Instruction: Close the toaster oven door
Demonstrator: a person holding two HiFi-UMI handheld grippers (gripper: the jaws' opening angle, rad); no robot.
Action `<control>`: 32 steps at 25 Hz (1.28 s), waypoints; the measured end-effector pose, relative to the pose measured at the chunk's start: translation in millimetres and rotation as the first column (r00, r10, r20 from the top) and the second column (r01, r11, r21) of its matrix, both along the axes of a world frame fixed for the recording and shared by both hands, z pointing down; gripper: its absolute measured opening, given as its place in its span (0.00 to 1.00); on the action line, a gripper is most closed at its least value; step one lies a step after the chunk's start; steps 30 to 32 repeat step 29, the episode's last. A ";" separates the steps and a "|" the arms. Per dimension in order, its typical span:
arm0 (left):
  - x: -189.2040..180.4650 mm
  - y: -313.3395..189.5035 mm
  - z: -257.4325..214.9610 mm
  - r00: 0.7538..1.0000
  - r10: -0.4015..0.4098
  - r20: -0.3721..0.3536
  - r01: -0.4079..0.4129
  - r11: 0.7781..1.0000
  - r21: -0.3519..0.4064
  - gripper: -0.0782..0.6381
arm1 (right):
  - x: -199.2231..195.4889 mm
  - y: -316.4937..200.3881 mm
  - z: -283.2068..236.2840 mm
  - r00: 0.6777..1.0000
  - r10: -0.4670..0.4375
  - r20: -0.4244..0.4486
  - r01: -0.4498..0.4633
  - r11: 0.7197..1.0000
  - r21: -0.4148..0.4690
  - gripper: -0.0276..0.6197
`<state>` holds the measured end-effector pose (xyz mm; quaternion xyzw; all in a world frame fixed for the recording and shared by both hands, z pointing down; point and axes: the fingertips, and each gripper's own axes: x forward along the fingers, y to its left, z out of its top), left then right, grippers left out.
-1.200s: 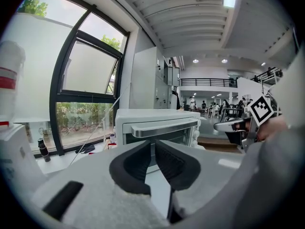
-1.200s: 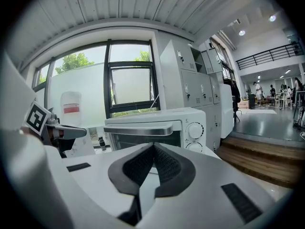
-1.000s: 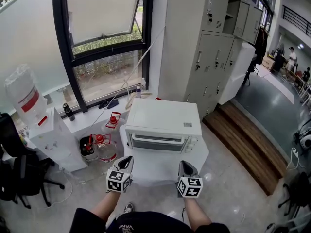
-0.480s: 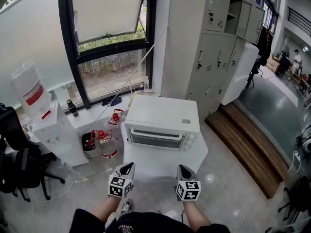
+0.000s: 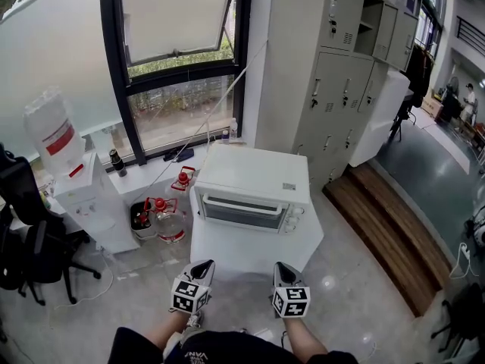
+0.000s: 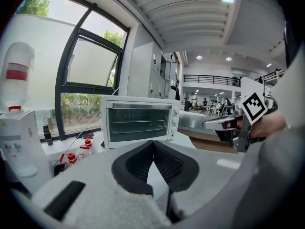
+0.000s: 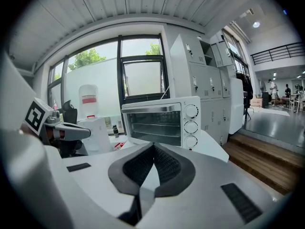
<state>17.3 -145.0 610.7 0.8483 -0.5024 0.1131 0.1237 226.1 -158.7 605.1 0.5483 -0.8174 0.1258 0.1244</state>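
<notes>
A white toaster oven (image 5: 254,189) stands on a white table (image 5: 254,250), its glass door (image 5: 241,211) upright and flush with the front, handle along the top. It also shows in the left gripper view (image 6: 139,120) and the right gripper view (image 7: 162,119). My left gripper (image 5: 203,265) hovers shut and empty before the table's near edge, well short of the oven. My right gripper (image 5: 281,266) hangs beside it, also shut with nothing in it. In each gripper view the pads (image 6: 153,147) (image 7: 153,149) meet at their tips.
A water dispenser (image 5: 72,180) stands left of the table, red-capped bottles (image 5: 165,217) on the floor between them. Black office chairs (image 5: 30,241) at far left. Grey lockers (image 5: 345,67) behind right, a wooden step (image 5: 394,233) to the right. Window (image 5: 182,59) behind the oven.
Both grippers have drawn back toward me, away from the table's near edge. The view has pulled back too, so the oven sits farther off. The oven door looks the same throughout.
</notes>
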 end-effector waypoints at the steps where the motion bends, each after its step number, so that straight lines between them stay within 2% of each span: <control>1: 2.3 2.4 1.6 1.000 0.002 0.000 -0.002 1.000 -0.001 0.13 | 0.8 2.0 1.6 1.000 -0.003 -0.003 0.003 1.000 -0.004 0.05; 14: 20.2 14.0 5.7 1.000 0.012 0.004 -0.012 1.000 -0.003 0.13 | 14.4 15.9 6.9 1.000 -0.010 -0.023 0.010 1.000 -0.014 0.05; 32: 10.1 10.6 4.2 1.000 0.007 0.007 -0.007 1.000 -0.003 0.13 | 7.6 10.8 2.4 0.999 -0.009 -0.035 0.009 1.000 -0.007 0.05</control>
